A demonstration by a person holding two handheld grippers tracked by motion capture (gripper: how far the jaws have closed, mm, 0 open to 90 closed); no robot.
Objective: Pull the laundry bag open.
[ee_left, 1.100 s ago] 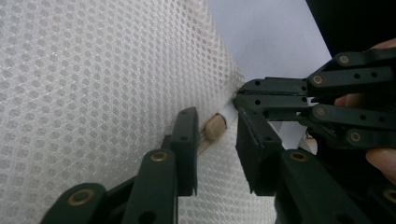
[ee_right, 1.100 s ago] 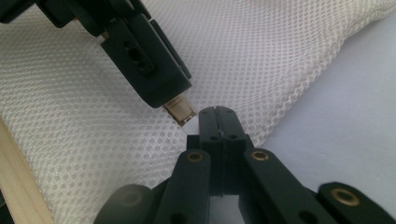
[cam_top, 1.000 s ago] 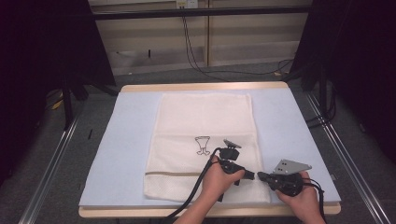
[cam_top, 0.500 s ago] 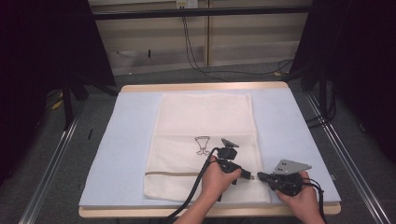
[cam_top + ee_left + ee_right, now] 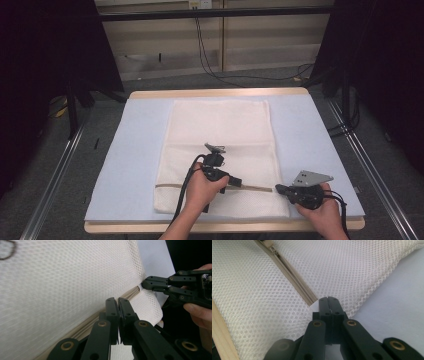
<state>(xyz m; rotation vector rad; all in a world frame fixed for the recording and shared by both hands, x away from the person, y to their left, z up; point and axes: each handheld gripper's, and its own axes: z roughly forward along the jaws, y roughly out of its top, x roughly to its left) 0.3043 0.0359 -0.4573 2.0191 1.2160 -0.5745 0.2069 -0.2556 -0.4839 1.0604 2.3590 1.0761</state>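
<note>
I am working the zipper [image 5: 255,188] of the mesh bag [image 5: 220,130], which lies flat in the middle of the desk [image 5: 310,140], its zipper end towards me at 6 o'clock. My right tongs [image 5: 278,189] are clamped on the bag's corner just past the zipper's end, at about 5 o'clock of the bag. My left tongs [image 5: 239,183] sit on the zipper line at 9 o'clock of the right ones, pressed together. I cannot tell whether the slider tab is between them.

To do this well, I think I should keep the right tongs anchored and the band taut, then draw the left tongs straight along the zipper towards 9 o'clock, low and level, so the mesh does not bunch or snag in the teeth.

The high view gives the whole layout and how much of the band runs on to the bag's left edge. The left gripper view shows the right tongs [image 5: 145,284] biting the puckered corner at 2 o'clock of my left tongs [image 5: 118,300]. The right gripper view shows the zipper [image 5: 292,277] teeth close up, ending just at 10 o'clock of the right tongs [image 5: 329,298].
</note>
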